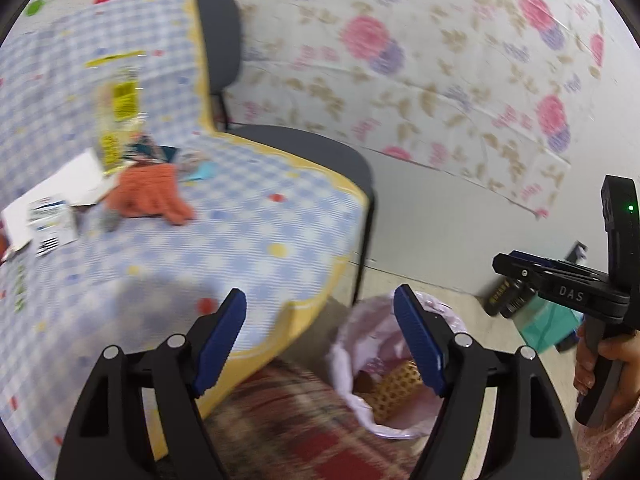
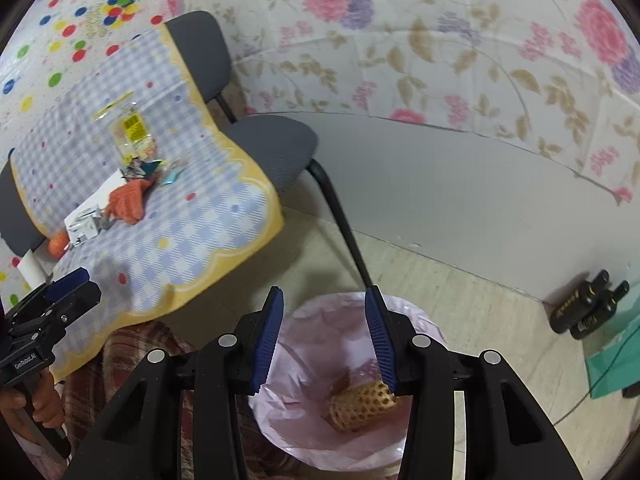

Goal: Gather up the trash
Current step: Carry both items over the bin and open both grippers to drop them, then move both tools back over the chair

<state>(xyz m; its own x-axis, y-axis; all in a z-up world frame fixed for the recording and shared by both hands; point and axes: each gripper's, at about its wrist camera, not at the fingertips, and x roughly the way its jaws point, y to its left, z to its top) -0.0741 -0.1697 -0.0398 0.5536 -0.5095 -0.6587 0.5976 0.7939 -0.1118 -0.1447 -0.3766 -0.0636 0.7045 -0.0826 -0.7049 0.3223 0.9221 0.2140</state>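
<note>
The right gripper (image 2: 324, 300) hangs above the trash bin (image 2: 320, 432), which stands on the floor and has a pink bag inside. Its jaws stand apart with nothing between them. In the bin lies a brown honeycomb paper roll (image 2: 362, 406). The left gripper (image 1: 320, 300) is also apart and empty, over the edge of the checkered cloth (image 1: 224, 240) that covers the chair (image 2: 276, 140). On this cloth more trash remains: an orange glove (image 1: 150, 196), a white leaflet (image 1: 52, 220), a clear yellow wrapper (image 1: 118, 116) and some small pieces, perhaps foil, because the view is blurred. Two dark bottles (image 2: 588, 304) stand near the wall.
</note>
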